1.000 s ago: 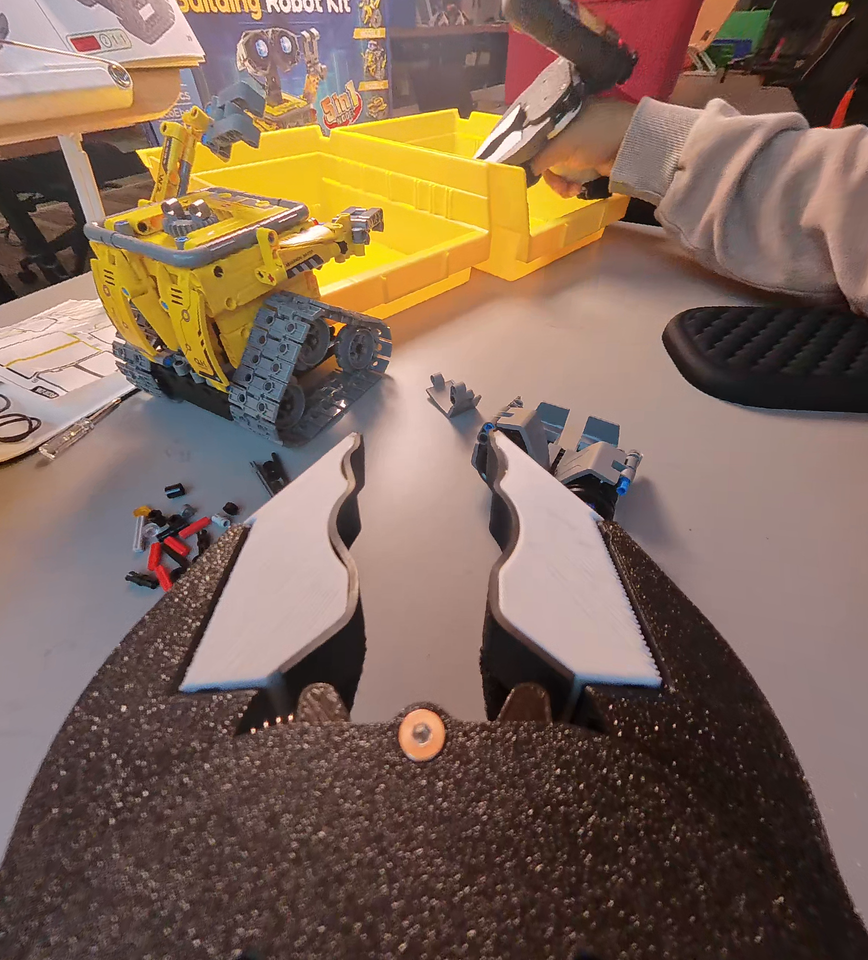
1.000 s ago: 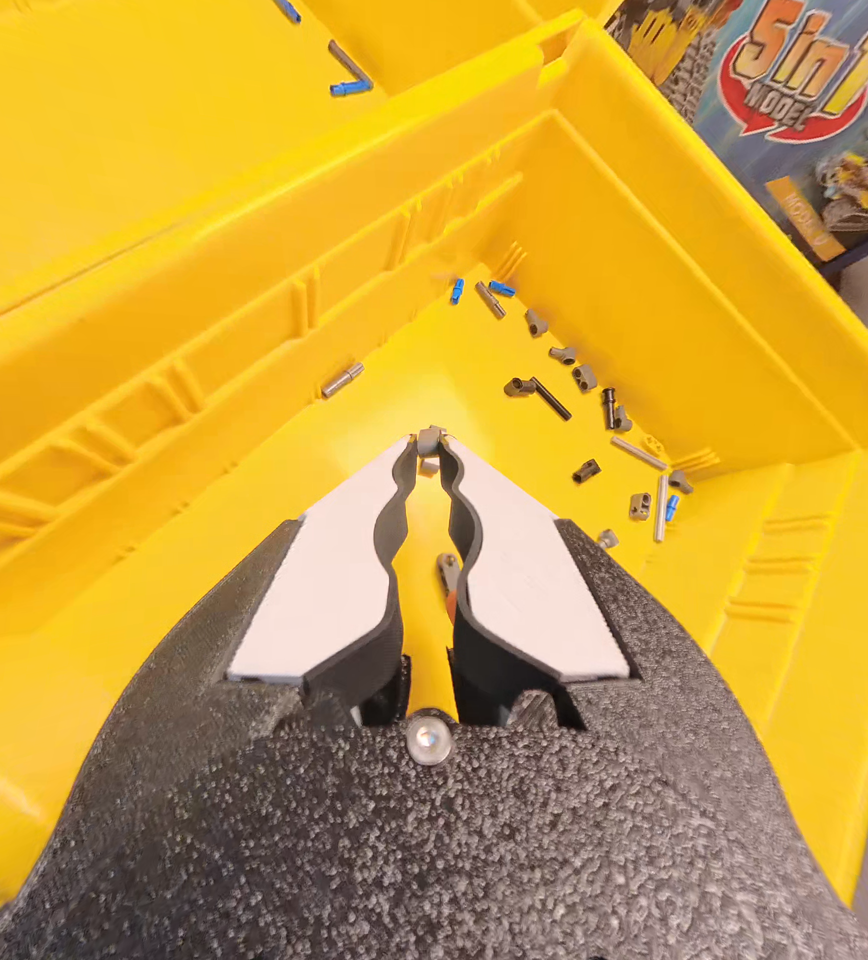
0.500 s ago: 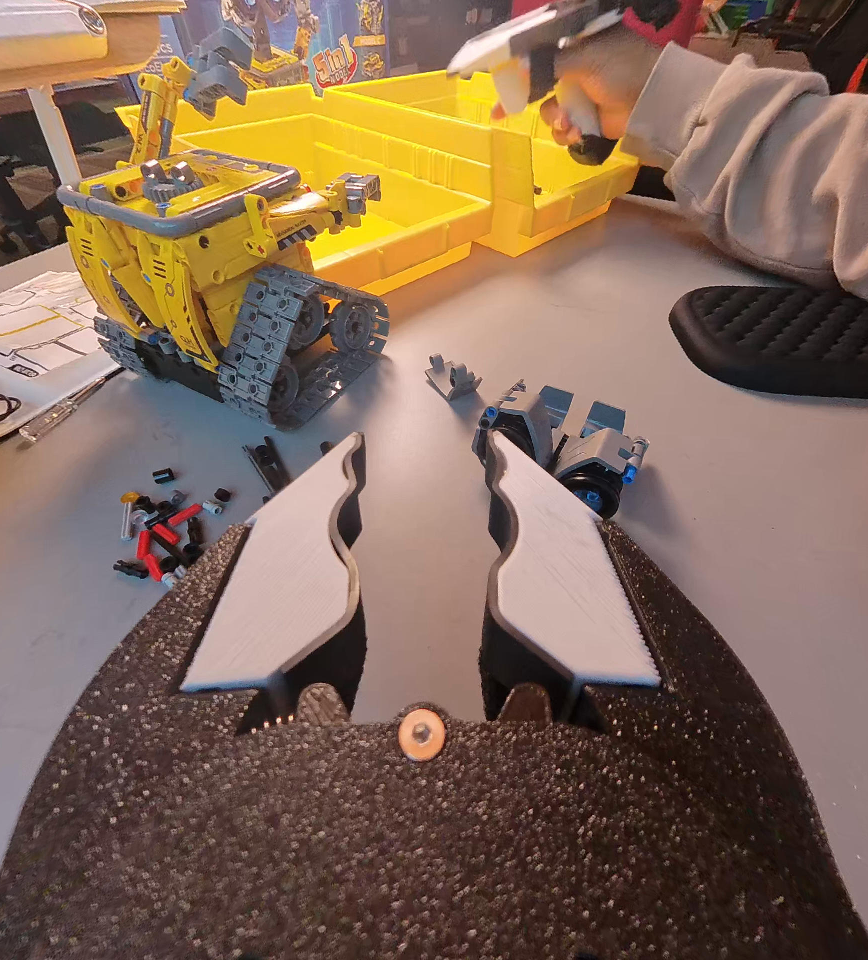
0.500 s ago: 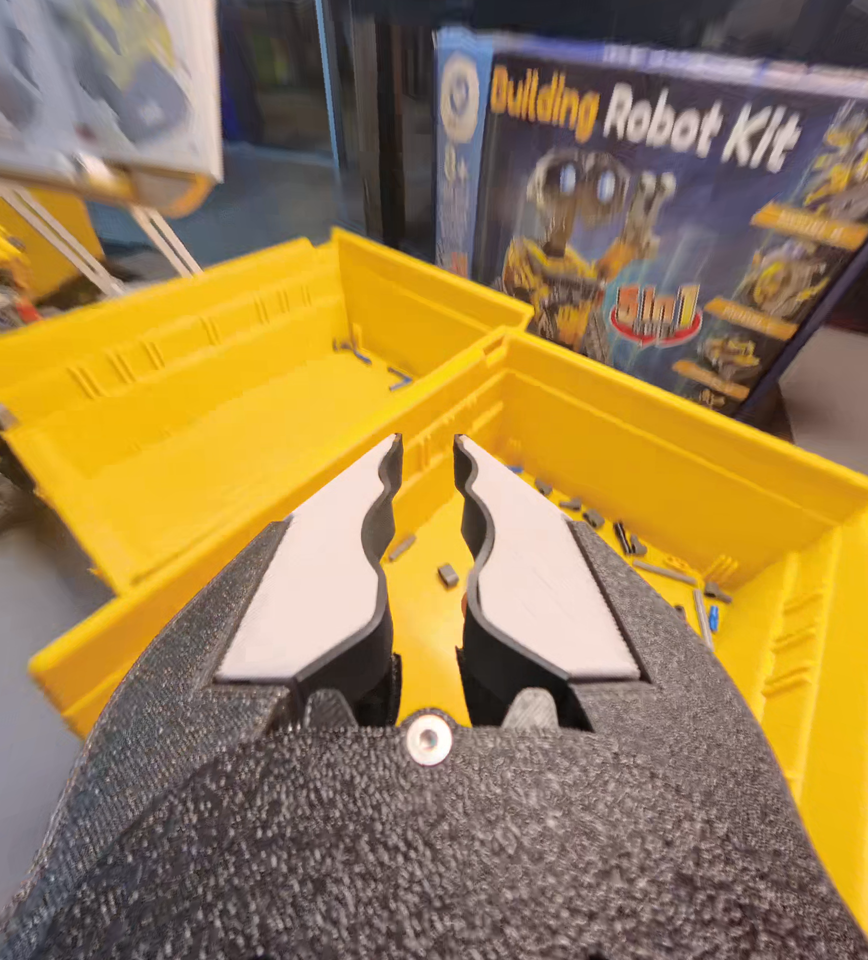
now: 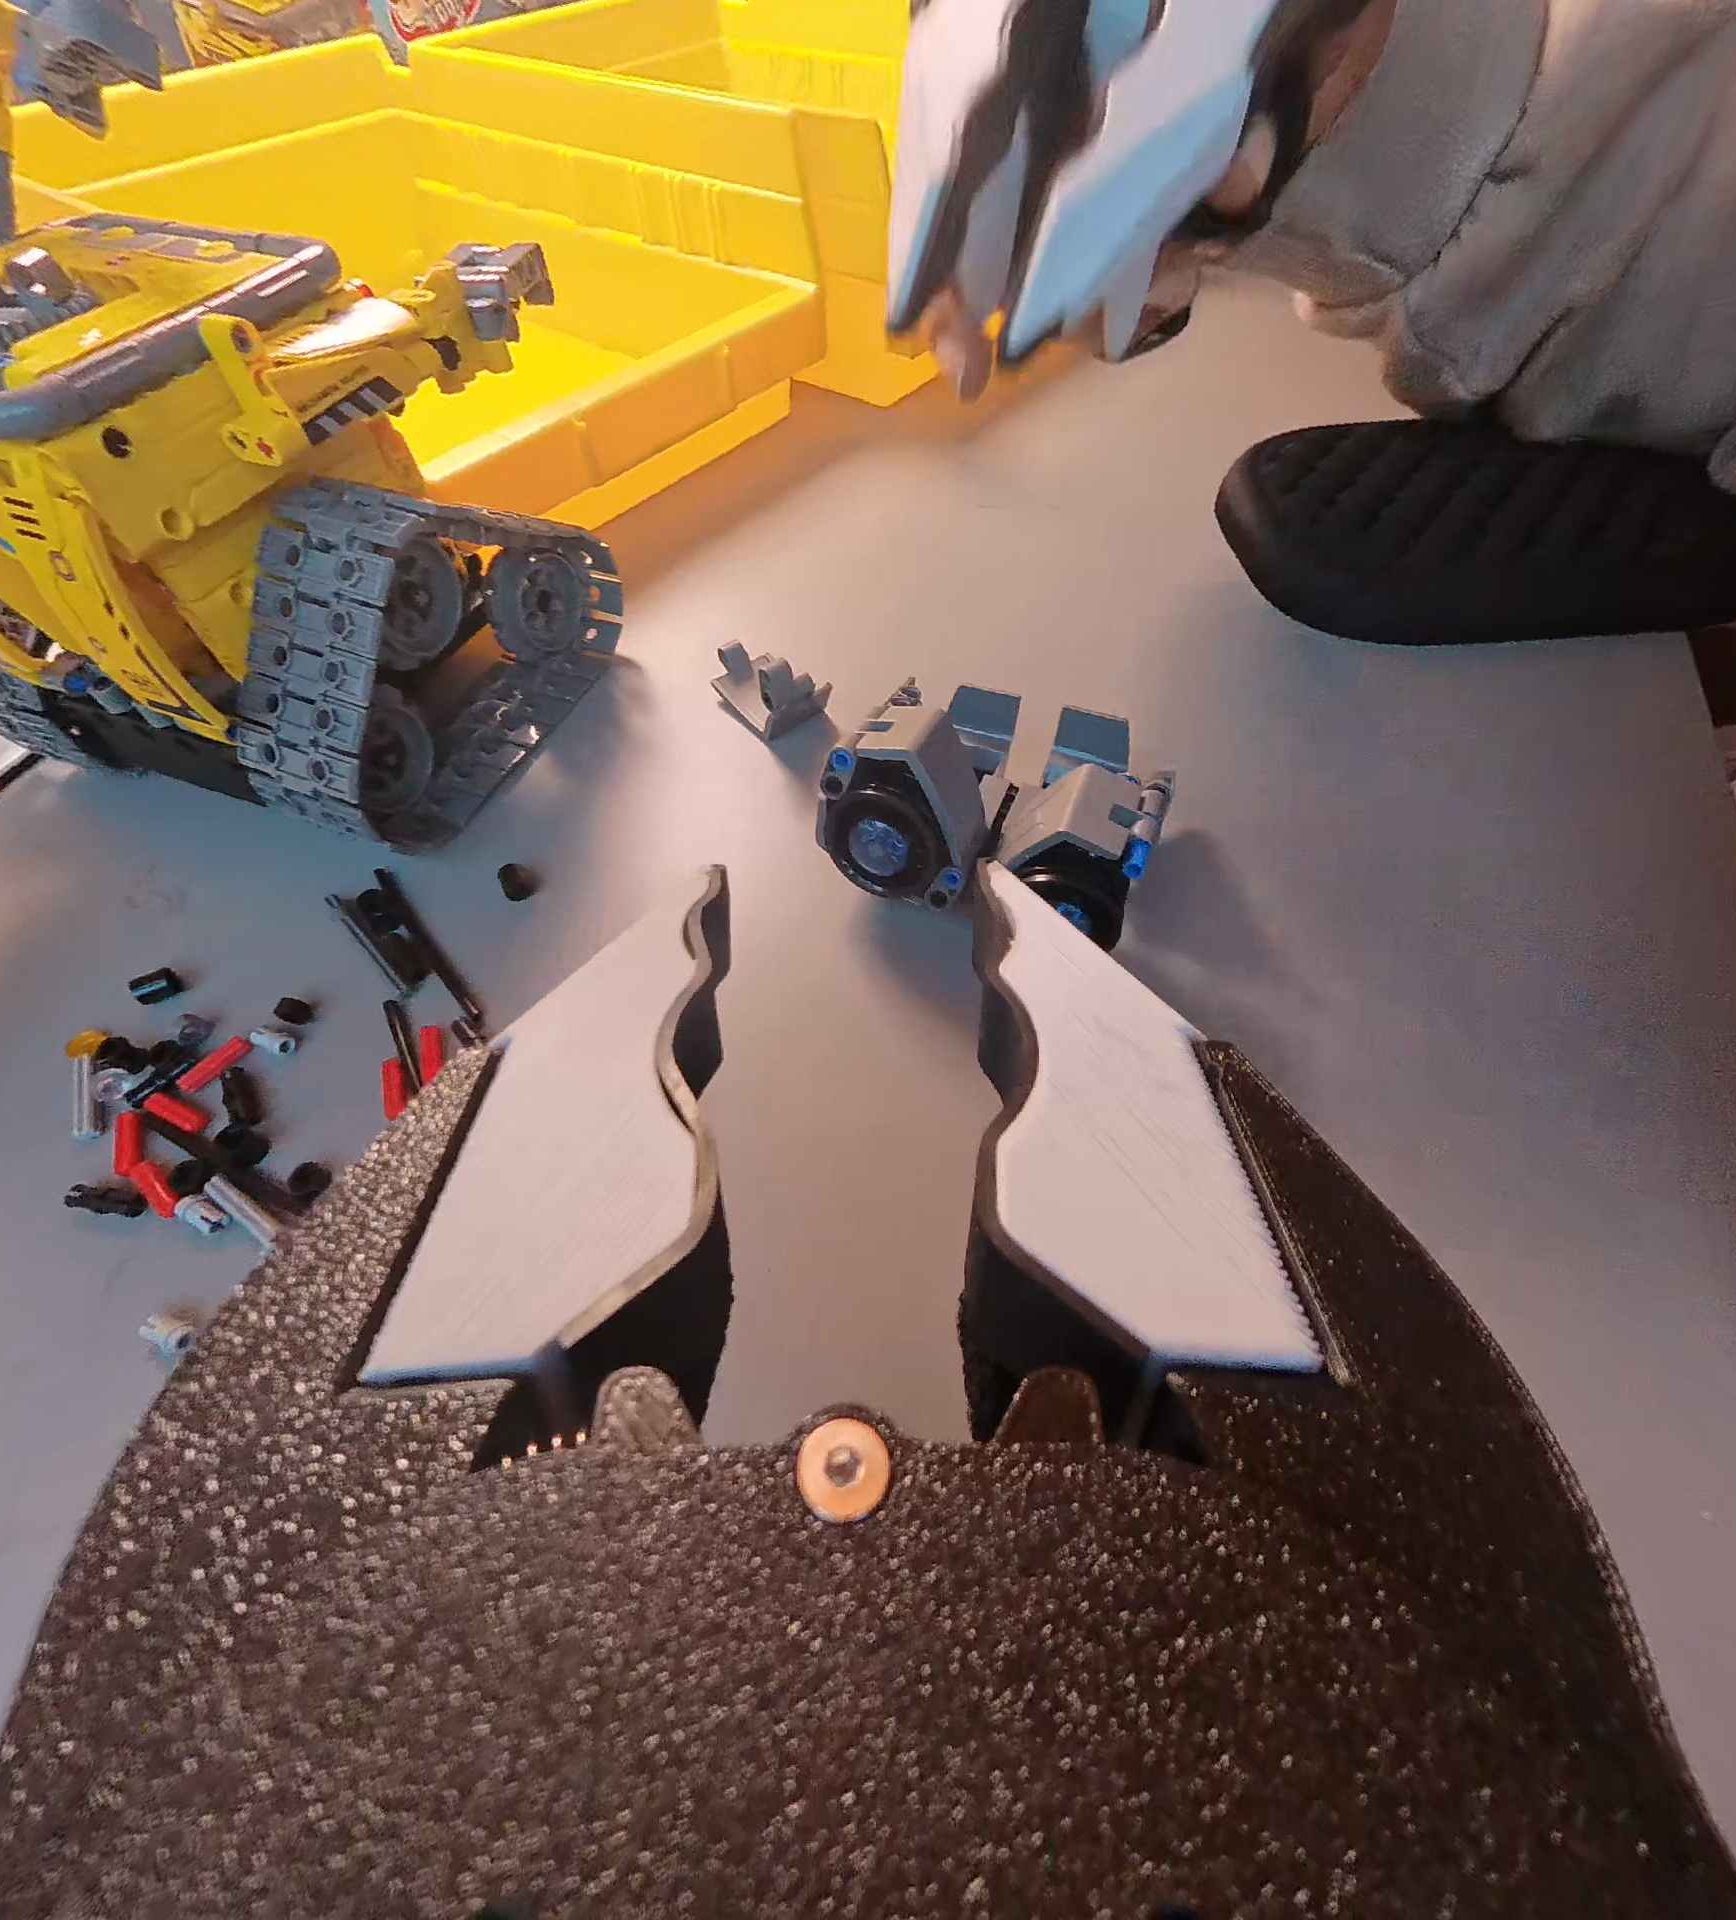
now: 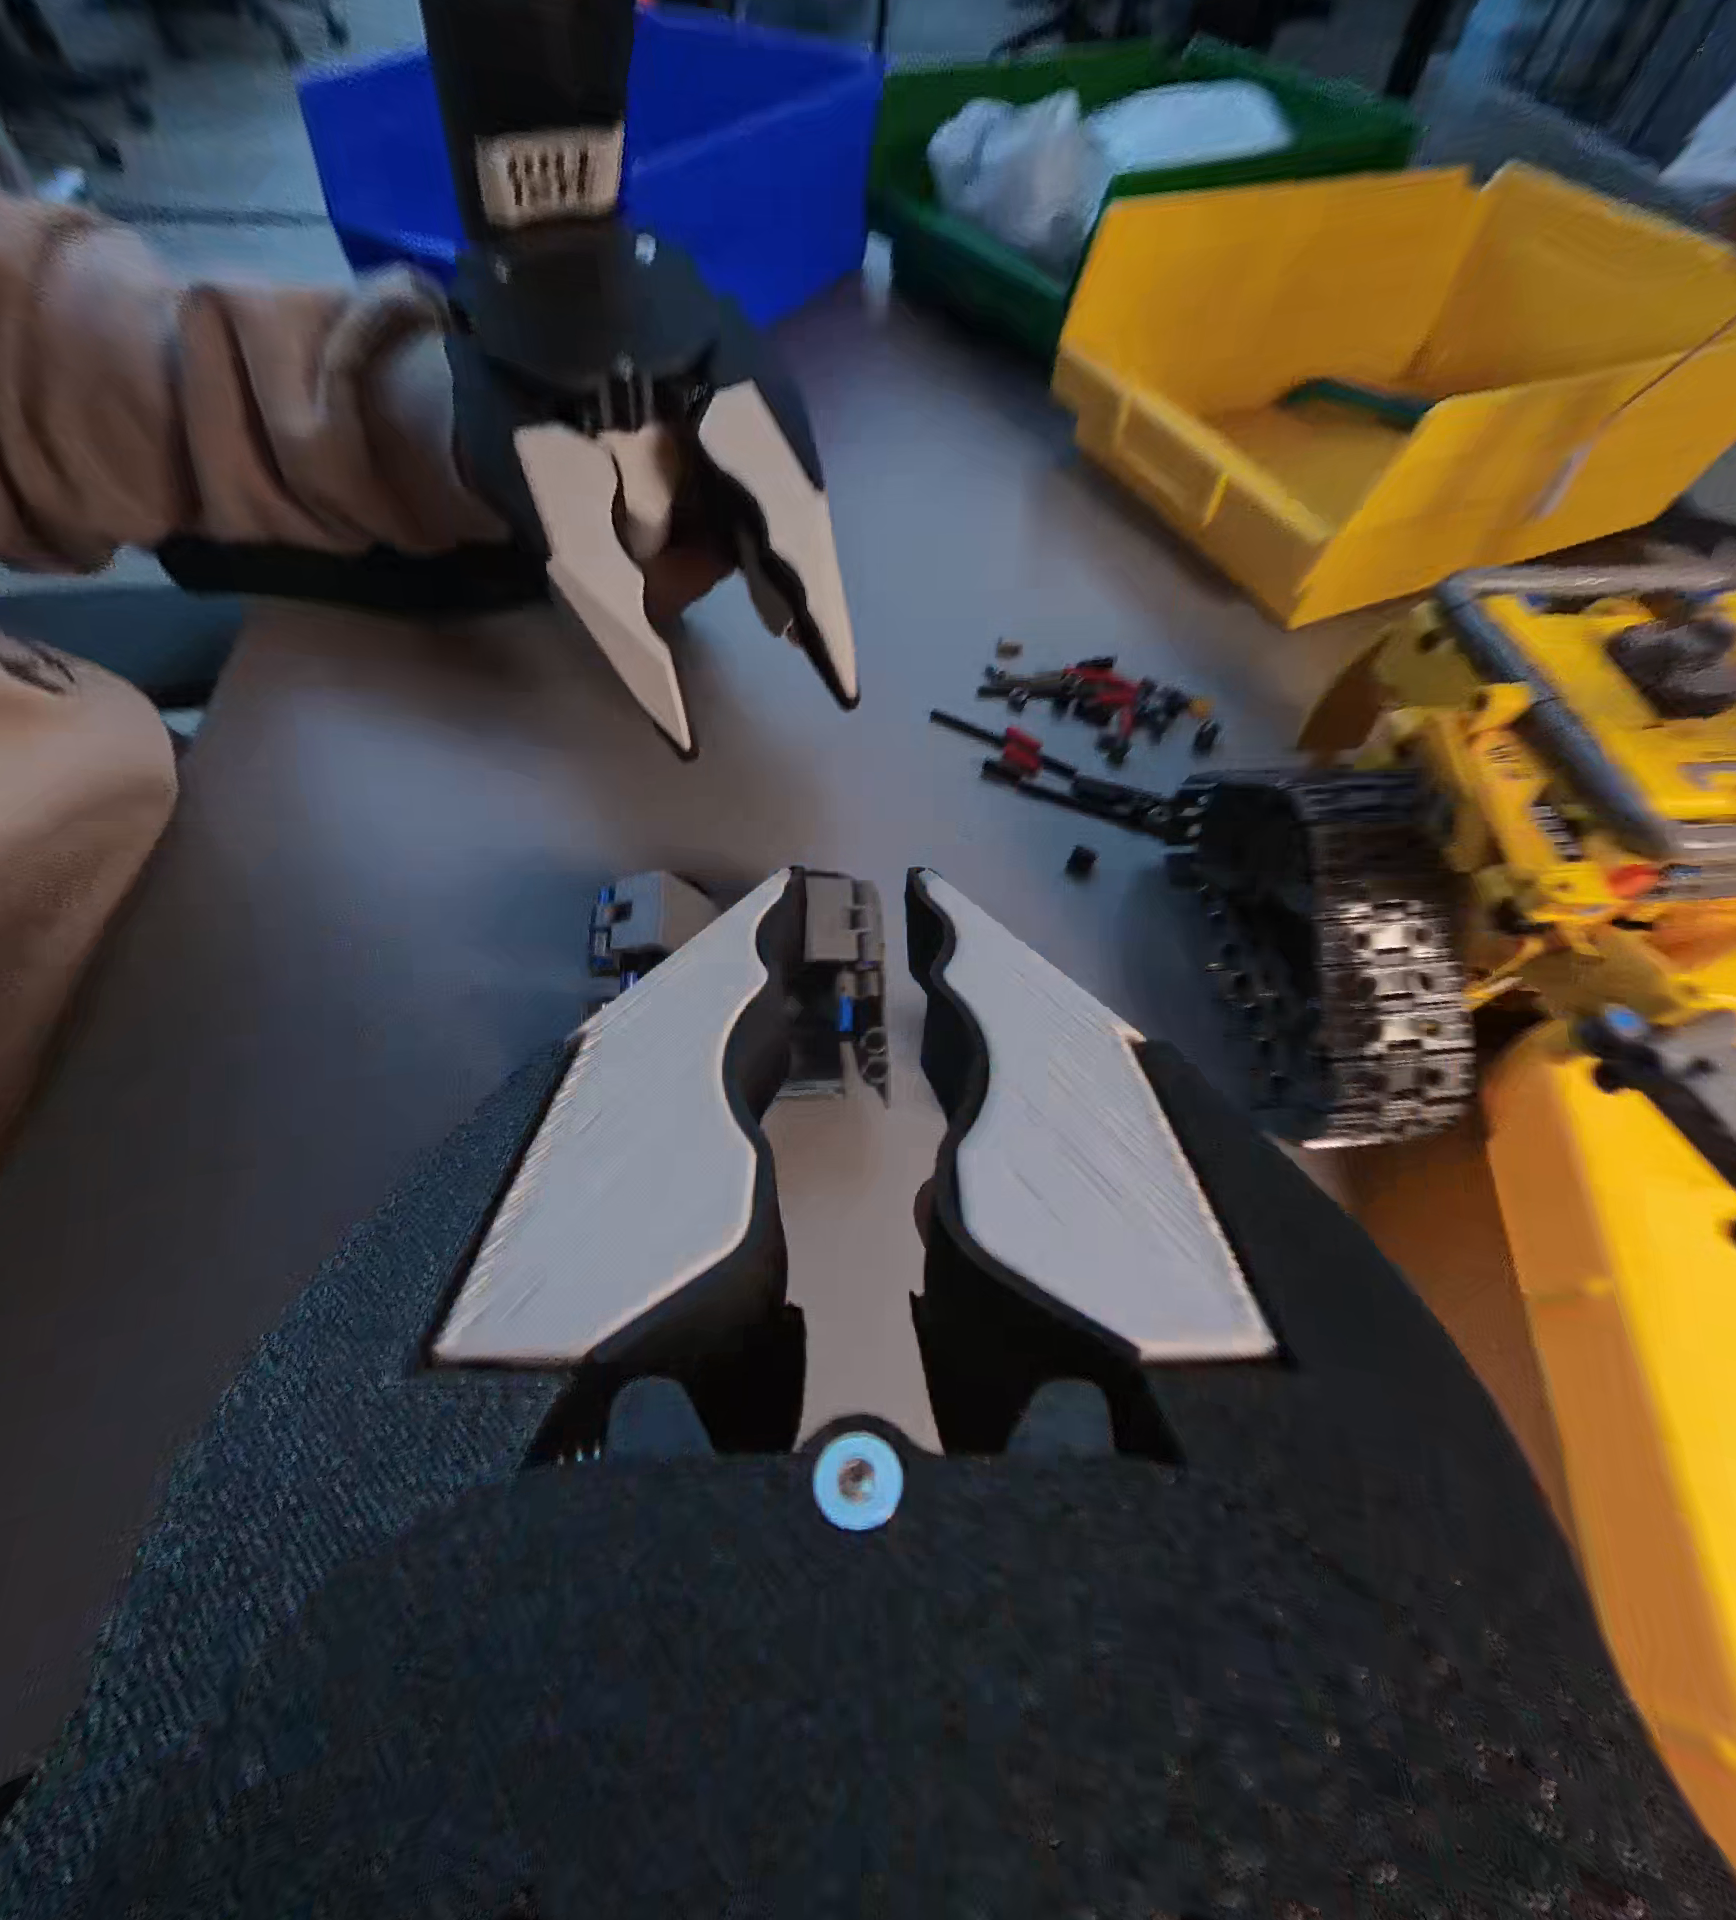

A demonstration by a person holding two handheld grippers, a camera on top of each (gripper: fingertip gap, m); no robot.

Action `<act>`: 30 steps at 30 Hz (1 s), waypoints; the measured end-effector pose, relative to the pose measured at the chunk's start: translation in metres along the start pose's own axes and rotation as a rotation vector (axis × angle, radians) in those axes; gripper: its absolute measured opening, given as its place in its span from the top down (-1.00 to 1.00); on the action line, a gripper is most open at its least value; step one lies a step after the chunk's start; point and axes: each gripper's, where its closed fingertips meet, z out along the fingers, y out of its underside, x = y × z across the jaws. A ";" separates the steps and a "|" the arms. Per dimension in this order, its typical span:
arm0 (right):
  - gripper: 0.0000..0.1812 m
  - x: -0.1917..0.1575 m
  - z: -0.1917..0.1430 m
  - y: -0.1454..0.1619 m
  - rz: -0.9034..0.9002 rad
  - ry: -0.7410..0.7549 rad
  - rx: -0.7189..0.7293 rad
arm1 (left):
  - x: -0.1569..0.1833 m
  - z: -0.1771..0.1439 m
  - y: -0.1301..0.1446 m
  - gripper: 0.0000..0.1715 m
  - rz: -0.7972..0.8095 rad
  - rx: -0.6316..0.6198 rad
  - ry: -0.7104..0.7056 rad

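Observation:
A grey brick assembly with black round ends and blue pins [image 5: 989, 821] lies on the grey table [image 5: 1363, 987]. My left gripper [image 5: 848, 904] is open and empty, its right fingertip just short of the assembly. My right gripper [image 6: 848, 883] is open above the same assembly [image 6: 838, 966], which shows between its fingers without touching them. In the left wrist view the right gripper [image 5: 957, 332] is blurred, high over the table by the bins. The left gripper [image 6: 765, 717] faces it in the right wrist view.
A yellow tracked brick robot [image 5: 220, 499] stands left of the assembly, yellow bins [image 5: 583, 260] behind it. A small grey piece [image 5: 770, 691] and a heap of red and black pins [image 5: 178, 1122] lie loose. A black pad [image 5: 1498, 530] lies under the sleeve. Blue [image 6: 739, 156] and green [image 6: 1051, 156] bins stand farther off. Tip to tip, the grippers are about 11 cm apart.
My right gripper opened and let a small grey piece go in the yellow bin, then swung out over the table above the grey assembly. My left gripper stayed open, drawing back slightly.

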 end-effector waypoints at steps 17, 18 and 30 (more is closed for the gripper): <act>1.00 0.006 0.045 0.058 -0.116 0.099 -0.192 | 0.020 0.013 0.019 0.48 0.093 -0.124 0.054; 1.00 0.003 0.045 0.054 -0.126 0.090 -0.166 | 0.020 0.012 0.017 0.48 0.081 -0.114 0.059; 0.71 -0.061 0.031 0.055 -0.112 -0.186 -0.233 | 0.028 0.011 0.012 0.56 0.079 -0.085 0.093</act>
